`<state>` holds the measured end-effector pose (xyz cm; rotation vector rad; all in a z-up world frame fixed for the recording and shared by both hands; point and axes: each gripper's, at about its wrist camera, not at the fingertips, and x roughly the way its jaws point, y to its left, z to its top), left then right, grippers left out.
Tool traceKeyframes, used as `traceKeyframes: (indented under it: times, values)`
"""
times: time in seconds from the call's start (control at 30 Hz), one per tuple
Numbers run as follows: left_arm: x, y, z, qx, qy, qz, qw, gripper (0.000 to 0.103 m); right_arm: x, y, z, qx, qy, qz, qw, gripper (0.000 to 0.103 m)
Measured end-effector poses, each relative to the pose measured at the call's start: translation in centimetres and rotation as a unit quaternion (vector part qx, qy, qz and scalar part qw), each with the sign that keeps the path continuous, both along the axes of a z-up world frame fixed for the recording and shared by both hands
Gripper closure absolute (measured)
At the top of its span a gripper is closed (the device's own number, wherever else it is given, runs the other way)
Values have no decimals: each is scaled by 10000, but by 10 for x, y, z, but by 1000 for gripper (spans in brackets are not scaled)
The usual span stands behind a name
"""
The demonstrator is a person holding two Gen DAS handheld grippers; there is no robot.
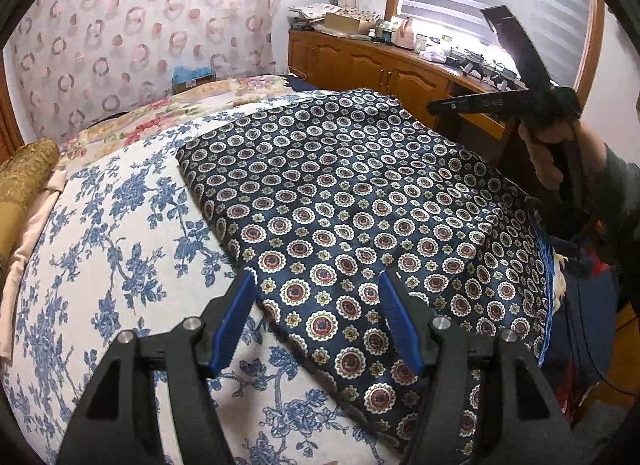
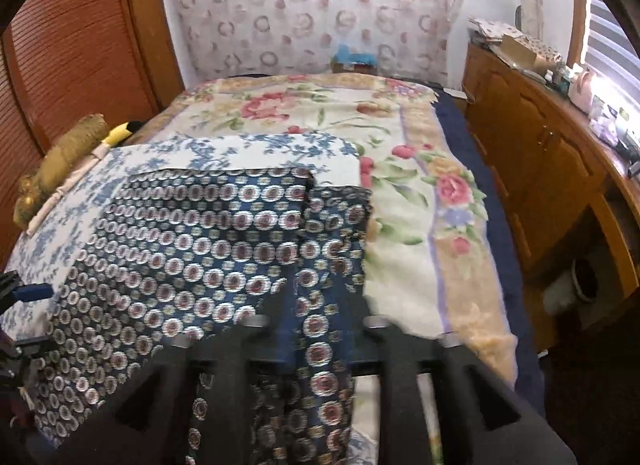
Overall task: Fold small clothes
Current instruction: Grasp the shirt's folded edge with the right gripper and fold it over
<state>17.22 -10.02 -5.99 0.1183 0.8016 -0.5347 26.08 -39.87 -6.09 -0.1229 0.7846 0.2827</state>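
A navy cloth printed with round medallions (image 1: 340, 185) lies folded flat on the bed, with a second layer showing under its right side. My left gripper (image 1: 316, 279) hovers open over the cloth's near edge, its blue pads (image 1: 234, 321) apart and nothing between them. One of those pads also shows at the left rim of the right wrist view (image 2: 32, 291). My right gripper (image 2: 322, 303) is blurred and stands open above the cloth's (image 2: 192, 233) right flap, which shows between its fingers. A person's hand (image 1: 540, 161) holds it in the air off the bed's right side.
Beneath the cloth lies a blue-and-white floral sheet (image 1: 100, 245) over a flowered blanket (image 2: 320, 113). A gold bolster (image 1: 28, 173) rests at the left edge. A cluttered wooden cabinet (image 1: 380, 65) runs along the right. Dark clothes (image 1: 580, 305) are piled at the bed's right edge.
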Motion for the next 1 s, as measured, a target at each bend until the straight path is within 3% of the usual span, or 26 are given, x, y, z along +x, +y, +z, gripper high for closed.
traceKeyframes:
  times: [0.13, 0.27, 0.63, 0.73, 0.87, 1.0]
  values:
    - [-4, 1, 0, -21, -30, 3, 10000, 39, -17, 3, -8, 235, 131, 156, 9995, 66]
    - [-6, -1, -3, -11, -5, -9, 10000, 39, -34, 5, -22, 160, 344, 195, 9991, 66]
    - [-16, -9, -3, -37, -7, -116, 9999, 39, -105, -9, -31, -12, 310, 283, 9991, 68]
    - [-18, -10, -2, -35, -4, -135, 9999, 39, -109, -11, -39, -51, 355, 245, 9991, 75]
    - [-20, -12, -2, -19, 15, -158, 9999, 39, -111, -12, -46, 9, 333, 285, 9990, 94]
    - [-24, -11, -1, -30, 22, -162, 9999, 39, -125, -15, -40, 151, 104, 261, 9995, 102]
